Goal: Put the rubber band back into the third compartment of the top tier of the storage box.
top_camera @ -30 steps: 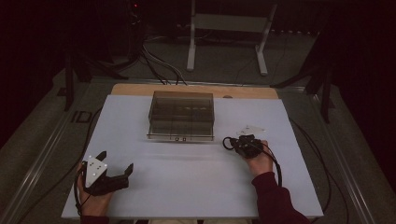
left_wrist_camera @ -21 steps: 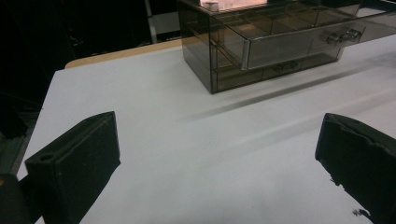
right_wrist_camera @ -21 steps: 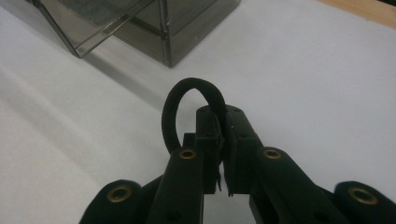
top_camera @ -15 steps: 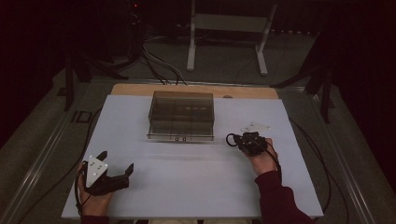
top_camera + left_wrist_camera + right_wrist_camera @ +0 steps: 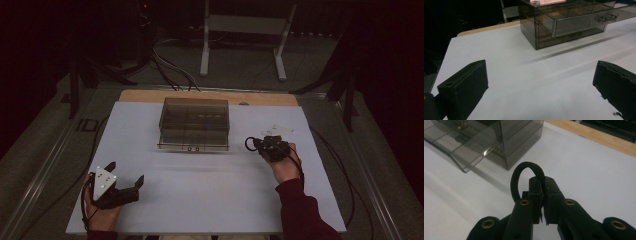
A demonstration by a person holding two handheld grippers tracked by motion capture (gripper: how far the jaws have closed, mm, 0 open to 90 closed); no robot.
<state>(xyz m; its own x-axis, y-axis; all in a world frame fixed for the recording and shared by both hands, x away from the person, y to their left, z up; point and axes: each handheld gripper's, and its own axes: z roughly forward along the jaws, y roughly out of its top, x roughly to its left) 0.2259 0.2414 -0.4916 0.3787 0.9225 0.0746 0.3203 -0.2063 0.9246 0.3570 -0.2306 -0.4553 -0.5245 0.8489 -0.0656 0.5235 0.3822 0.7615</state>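
Observation:
A smoky clear drawer box (image 5: 194,120) stands at the back middle of the white table (image 5: 210,200). Its top drawer (image 5: 584,21) is pulled partly out, as the right gripper view also shows (image 5: 469,147). My right gripper (image 5: 257,144) hovers to the right of the box's front, shut on a black hair-tie loop (image 5: 248,144). In the right gripper view the loop (image 5: 515,180) sticks up and to the left from the pinched jaws (image 5: 543,182). My left gripper (image 5: 125,173) rests near the front left of the table, open and holding nothing, with bare table between its jaws (image 5: 540,82).
A wooden strip (image 5: 210,95) runs along the table's far edge behind the box. Cables (image 5: 170,70) and a metal stand (image 5: 240,30) occupy the dark floor beyond. A cable (image 5: 345,180) trails off the table's right side.
My right gripper has drifted slightly right and farther away with the hair tie in it. The left gripper has stayed still.

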